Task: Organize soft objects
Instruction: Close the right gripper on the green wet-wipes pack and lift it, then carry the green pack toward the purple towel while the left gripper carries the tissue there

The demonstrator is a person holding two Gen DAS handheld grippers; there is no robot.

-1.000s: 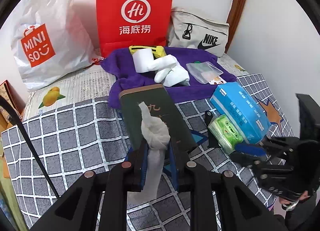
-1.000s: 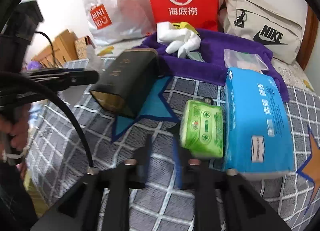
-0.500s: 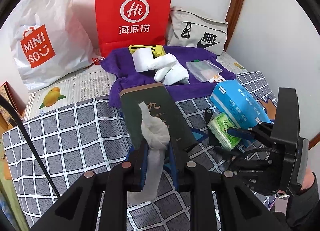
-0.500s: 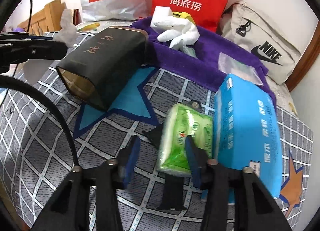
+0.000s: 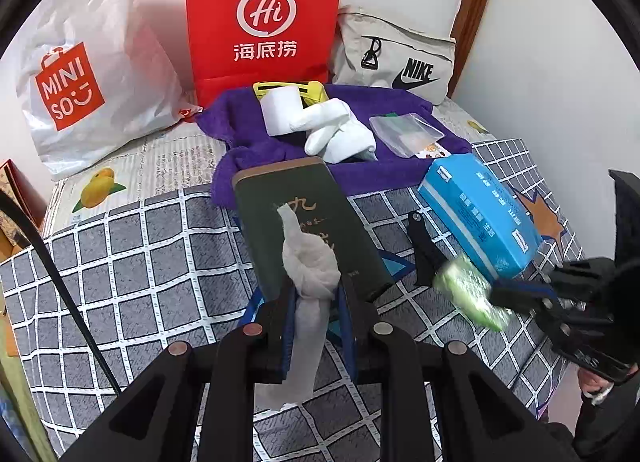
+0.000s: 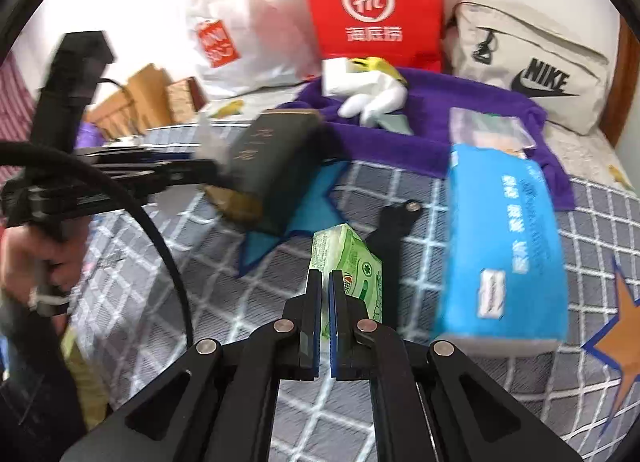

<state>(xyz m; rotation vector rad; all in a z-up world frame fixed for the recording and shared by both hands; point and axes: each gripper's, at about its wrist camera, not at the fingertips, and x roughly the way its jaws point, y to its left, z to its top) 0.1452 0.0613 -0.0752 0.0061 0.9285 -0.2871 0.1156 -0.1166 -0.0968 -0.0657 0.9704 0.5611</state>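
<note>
My left gripper (image 5: 316,290) is shut on a knotted white cloth (image 5: 310,262), whose tail hangs down between the fingers. Just beyond it lies a dark green box (image 5: 304,213). My right gripper (image 6: 325,278) has its jaws closing down on the edge of a green tissue pack (image 6: 352,258), and the pads pinch the wrapper. In the left wrist view that green pack (image 5: 468,294) hangs blurred at the right gripper's tip (image 5: 500,296), above the checked bedcover (image 5: 120,262). A blue tissue pack (image 6: 508,238) lies to its right.
A purple towel (image 5: 384,173) further back holds white gloves (image 5: 340,129), a white roll and a clear pouch. A black clip-like piece (image 6: 390,238) lies by the green pack. A red paper bag (image 5: 264,21), a Miniso bag (image 5: 76,73) and a Nike pouch (image 5: 400,57) line the wall.
My right gripper closed from around the green tissue pack onto its edge and lifted it off the bedcover. The left gripper and its white cloth stayed put.
</note>
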